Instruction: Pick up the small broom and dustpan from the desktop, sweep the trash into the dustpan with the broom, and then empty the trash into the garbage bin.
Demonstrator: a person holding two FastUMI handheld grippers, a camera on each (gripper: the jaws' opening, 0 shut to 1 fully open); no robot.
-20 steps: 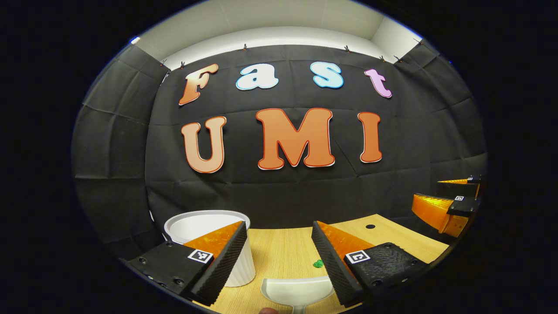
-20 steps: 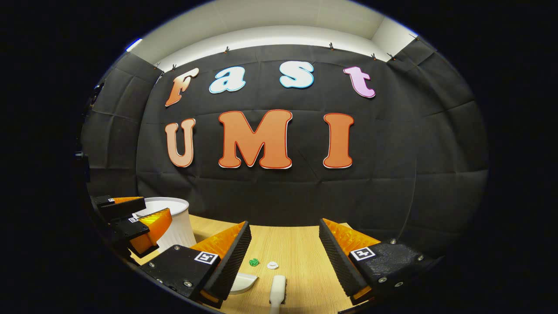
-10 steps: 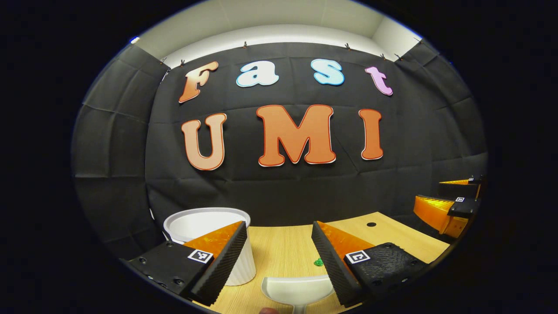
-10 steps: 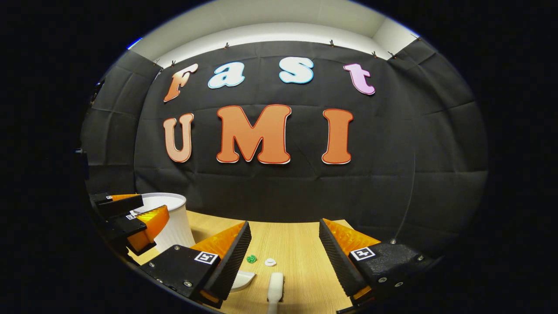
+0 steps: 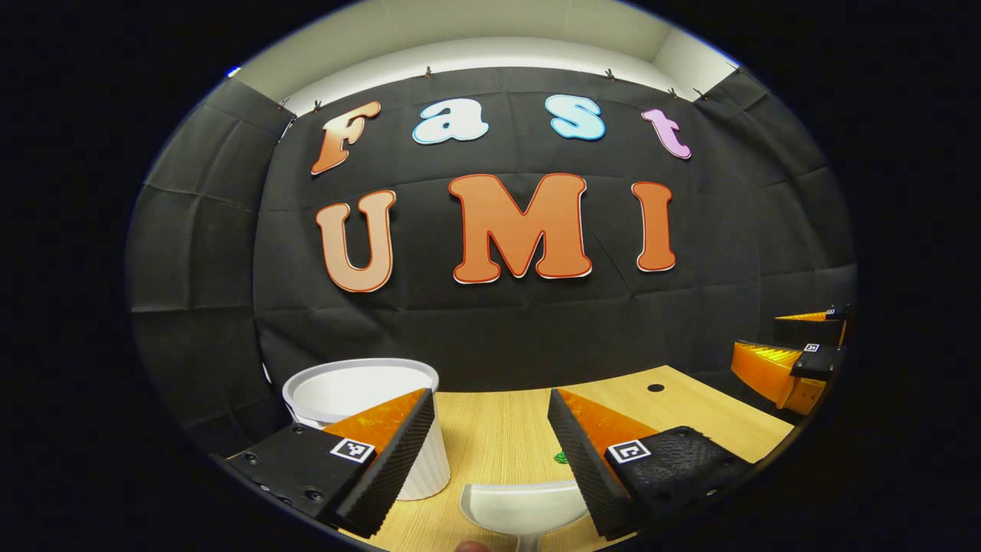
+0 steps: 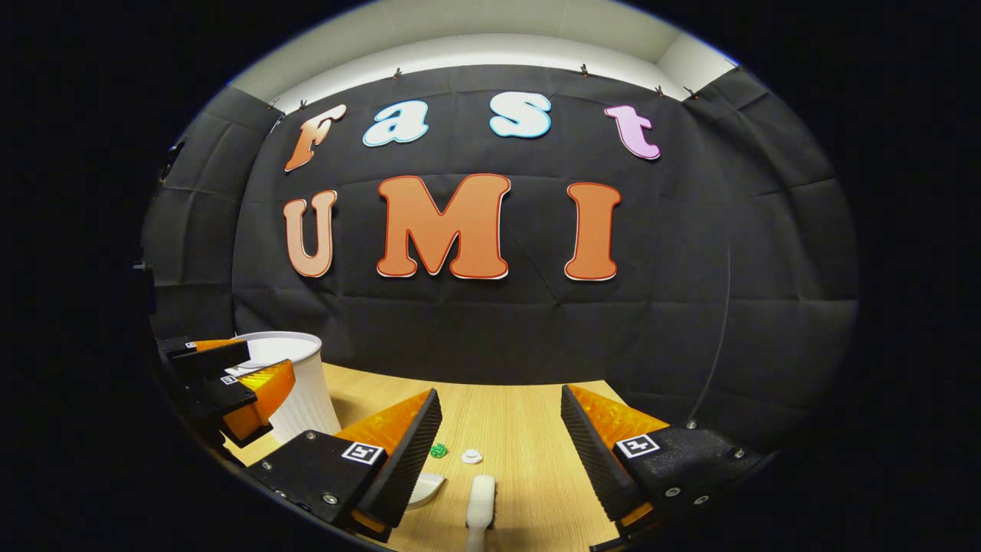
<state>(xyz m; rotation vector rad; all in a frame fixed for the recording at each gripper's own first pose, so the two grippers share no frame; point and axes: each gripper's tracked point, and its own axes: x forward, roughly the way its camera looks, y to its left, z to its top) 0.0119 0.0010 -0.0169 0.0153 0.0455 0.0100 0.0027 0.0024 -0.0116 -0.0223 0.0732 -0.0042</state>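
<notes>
The white dustpan (image 5: 525,506) lies on the wooden desk just below and between the fingers of my left gripper (image 5: 490,399), which is open and holds nothing. A green scrap (image 5: 562,458) sits past the pan's far edge. In the right gripper view, the white broom (image 6: 481,506) lies on the desk between the spread fingers of my right gripper (image 6: 500,395), also open and apart from it. Beyond the broom are the green scrap (image 6: 438,451) and a white scrap (image 6: 472,457). The dustpan's edge (image 6: 425,489) peeks out beside the near finger.
A white ribbed garbage bin (image 5: 360,391) stands at the desk's back left, partly behind my left finger; it is also in the right gripper view (image 6: 303,391). The other gripper shows at each view's side: right (image 5: 766,341), left (image 6: 264,359). A small hole (image 5: 655,387) marks the desk.
Both views have tipped down a little: the wall has slid upward and more desk shows. Dustpan, broom and scraps sit slightly higher in view. Both grippers stay open.
</notes>
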